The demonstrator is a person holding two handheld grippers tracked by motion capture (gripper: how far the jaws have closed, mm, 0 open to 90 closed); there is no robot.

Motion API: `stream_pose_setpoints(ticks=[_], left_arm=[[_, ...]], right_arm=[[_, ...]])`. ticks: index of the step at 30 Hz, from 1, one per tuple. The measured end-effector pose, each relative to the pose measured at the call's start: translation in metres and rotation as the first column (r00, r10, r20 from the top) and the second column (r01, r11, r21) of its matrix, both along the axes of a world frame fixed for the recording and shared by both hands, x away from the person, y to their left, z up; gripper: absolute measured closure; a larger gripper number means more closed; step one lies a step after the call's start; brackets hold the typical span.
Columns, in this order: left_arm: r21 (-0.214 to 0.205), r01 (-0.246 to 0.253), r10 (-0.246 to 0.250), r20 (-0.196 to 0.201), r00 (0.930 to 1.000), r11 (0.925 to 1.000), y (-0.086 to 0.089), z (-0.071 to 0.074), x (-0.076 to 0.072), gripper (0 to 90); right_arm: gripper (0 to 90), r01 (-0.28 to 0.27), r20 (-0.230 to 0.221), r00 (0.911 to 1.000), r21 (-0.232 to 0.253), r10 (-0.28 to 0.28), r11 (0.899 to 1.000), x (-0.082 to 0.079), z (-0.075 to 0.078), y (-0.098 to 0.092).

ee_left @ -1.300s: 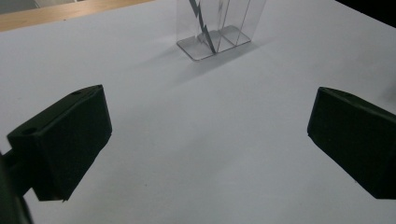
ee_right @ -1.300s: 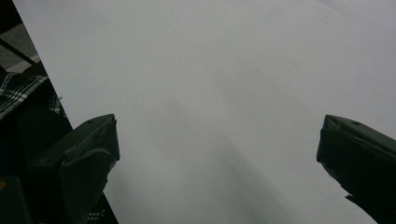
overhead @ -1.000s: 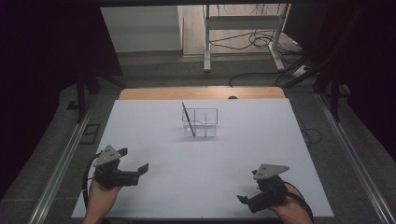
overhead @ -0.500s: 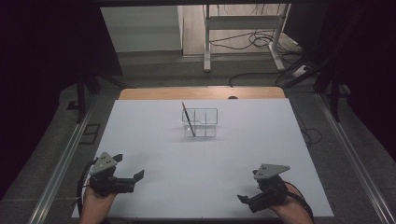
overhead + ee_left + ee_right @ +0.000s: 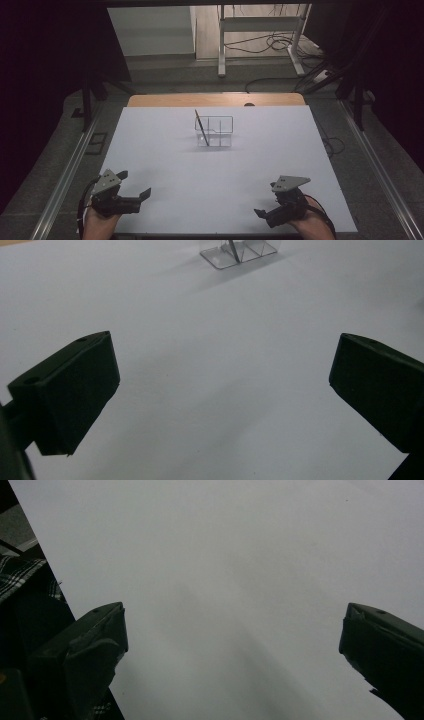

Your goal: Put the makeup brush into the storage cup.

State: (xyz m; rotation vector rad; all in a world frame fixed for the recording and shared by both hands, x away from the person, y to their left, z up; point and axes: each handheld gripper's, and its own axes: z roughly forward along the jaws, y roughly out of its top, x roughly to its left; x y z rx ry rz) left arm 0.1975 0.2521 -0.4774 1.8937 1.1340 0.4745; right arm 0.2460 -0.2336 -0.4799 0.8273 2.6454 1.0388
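A clear plastic holder [image 5: 215,131], divided into compartments, is set on the white table [image 5: 220,200] near the middle of its far half. A thin dark pen [image 5: 201,128] is stood in the left end of the holder. Its long axis is close to upright but tilted: in the high view the upper end is leaned up and to the left, toward the far left of the table, while the lower end is seated at the base of the holder toward the near side. Which compartment is occupied cannot be told exactly.

The left gripper [image 5: 141,196] is held at the near left corner of the table, with its jaws spread wide and nothing between them. In the left gripper view, the holder [image 5: 239,252] and the lower part of the pen [image 5: 232,249] are seen far ahead, slightly right of centre, well apart from the jaws.

The right gripper [image 5: 260,214] is held at the near right edge, jaws likewise spread wide and empty, and is pointed left across the table. In the right gripper view, bare table [image 5: 240,580] is seen between them. The pen is placed well apart from both grippers, roughly between them and farther from the person.
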Motion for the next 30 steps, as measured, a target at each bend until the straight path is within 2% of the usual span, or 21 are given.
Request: stream_pose_setpoints(ticks=[13, 30], left_arm=[[0.029, 0.004, -0.003, -0.012, 0.9999, 0.9996, -0.002, -0.007, -0.007, 0.4], [0.065, 0.047, -0.042, -0.065, 0.9970, 0.9968, -0.012, -0.016, -0.002, 0.1]], right_arm=[[0.0, 0.002, 0.005, 1.0000, -0.004, -0.002, 1.000, 0.000, 0.000, -0.001], [0.0, -0.012, -0.005, 0.9999, -0.017, 0.012, 1.000, -0.001, -0.002, 0.002]])
